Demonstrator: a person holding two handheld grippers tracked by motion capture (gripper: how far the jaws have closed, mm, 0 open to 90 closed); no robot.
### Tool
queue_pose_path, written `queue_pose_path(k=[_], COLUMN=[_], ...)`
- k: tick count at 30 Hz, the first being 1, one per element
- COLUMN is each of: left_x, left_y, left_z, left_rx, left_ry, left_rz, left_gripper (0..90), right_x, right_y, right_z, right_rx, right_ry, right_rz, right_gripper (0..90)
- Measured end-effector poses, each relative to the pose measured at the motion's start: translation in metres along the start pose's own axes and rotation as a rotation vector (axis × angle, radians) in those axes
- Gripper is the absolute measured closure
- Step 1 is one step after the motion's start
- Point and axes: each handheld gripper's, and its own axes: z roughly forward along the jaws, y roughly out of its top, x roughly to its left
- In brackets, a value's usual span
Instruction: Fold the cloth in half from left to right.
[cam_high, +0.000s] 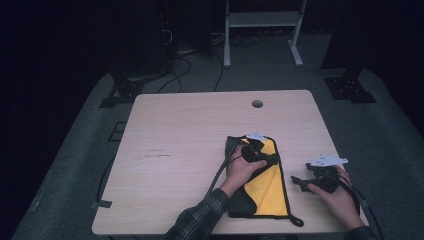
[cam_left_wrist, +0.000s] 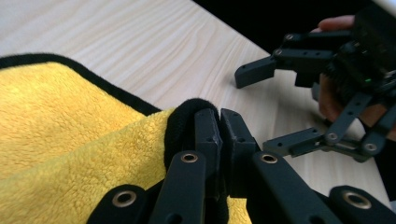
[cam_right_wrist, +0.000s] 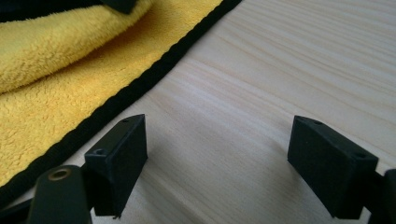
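1. Yellow cloth (cam_high: 267, 187) with black edging lies folded on the counter (cam_high: 185, 150), near its front edge, right of centre.
2. Left claw (cam_left_wrist: 219, 122): jaws closed, pinching the cloth's black hem at a folded-over corner.
3. Right claw (cam_right_wrist: 215, 163): jaws wide apart, nothing between them, over bare counter just beside the cloth's right edge.

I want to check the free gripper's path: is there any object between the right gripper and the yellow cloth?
Nothing visible. Bare table lies between the open right gripper and the yellow cloth, whose edge the left gripper pinches.
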Motion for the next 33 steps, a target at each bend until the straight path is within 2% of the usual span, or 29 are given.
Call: queue_pose_path(k=[4, 8, 10, 13, 14, 15, 17, 18, 19, 20, 21, 23, 24, 25, 26, 27, 28, 29, 30, 33], left_x=[-0.001, -0.001, -0.002, -0.004, -0.006, -0.007, -0.009, -0.01, -0.01, -0.01, -0.01, -0.01, -0.01, -0.01, -0.009, -0.009, -0.009, -0.007, -0.005, -0.001], left_y=[0.0, 0.0, 0.002, 0.004, 0.006, 0.006, 0.007, 0.007, 0.007, 0.006, 0.006, 0.002, -0.004, -0.004, -0.01, -0.01, -0.013, -0.017, -0.023, -0.031], left_z=[0.008, 0.011, 0.007, 0.002, -0.003, -0.006, -0.017, -0.029, -0.029, -0.039, -0.039, -0.051, -0.062, -0.062, -0.072, -0.072, -0.075, -0.081, -0.091, -0.102], left_rx=[0.024, 0.025, 0.003, -0.004, -0.01, -0.013, -0.014, -0.013, -0.013, -0.016, -0.016, -0.014, -0.01, -0.01, 0.001, 0.001, 0.001, 0.005, 0.007, 0.016], left_ry=[0.005, 0.003, -0.006, -0.003, -0.005, -0.003, 0.008, 0.031, 0.031, 0.052, 0.052, 0.081, 0.12, 0.12, 0.175, 0.175, 0.196, 0.223, 0.269, 0.304], left_rz=[-0.004, -0.004, -0.007, 0.003, 0.007, 0.005, 0.022, 0.034, 0.034, 0.045, 0.045, 0.057, 0.061, 0.061, 0.072, 0.072, 0.073, 0.075, 0.076, 0.065], left_gripper=[83.1, 78.7, 73.5, 66.1, 66.1, 60.2, 58.5, 52.7, 50.2, 48.0, 46.0, 43.6, 40.1, 39.1, 38.7, 38.8, 38.9, 39.0, 39.3, 39.2], right_x=[0.0, 0.0, 0.0, 0.0, 0.0, 0.0, 0.0, 0.0, 0.0, 0.0, 0.0, 0.0, 0.0, 0.0, 0.0, 0.0, 0.0, 0.0, 0.0, 0.0], right_y=[0.0, 0.0, 0.0, 0.0, 0.0, 0.0, 0.0, 0.0, 0.0, 0.0, 0.0, 0.0, 0.0, 0.0, 0.0, 0.0, 0.0, 0.0, 0.0, 0.0], right_z=[0.0, 0.0, 0.0, 0.0, 0.0, 0.0, 0.0, 0.0, 0.0, 0.0, 0.0, 0.0, 0.0, 0.0, 0.0, 0.0, 0.0, 0.0, 0.0, 0.0], right_rx=[0.0, 0.001, 0.001, 0.001, 0.0, 0.001, 0.001, 0.002, 0.002, 0.002, 0.002, 0.003, 0.003, 0.003, 0.002, 0.002, 0.003, 0.004, 0.003, 0.004], right_ry=[0.001, 0.001, 0.001, 0.002, 0.002, 0.002, 0.004, 0.004, 0.004, 0.003, 0.003, 0.003, 0.004, 0.004, 0.003, 0.003, 0.002, 0.002, 0.002, 0.002], right_rz=[-0.001, -0.001, -0.001, 0.0, -0.002, -0.002, -0.005, -0.005, -0.005, -0.005, -0.005, -0.005, -0.006, -0.006, -0.004, -0.004, -0.003, -0.004, -0.003, -0.004], right_gripper=[18.4, 18.4, 18.4, 18.4, 18.4, 18.0, 17.8, 17.6, 17.5, 17.4, 17.4, 17.4, 17.4, 17.4, 17.3, 17.3, 16.8, 16.8, 16.8, 16.8])
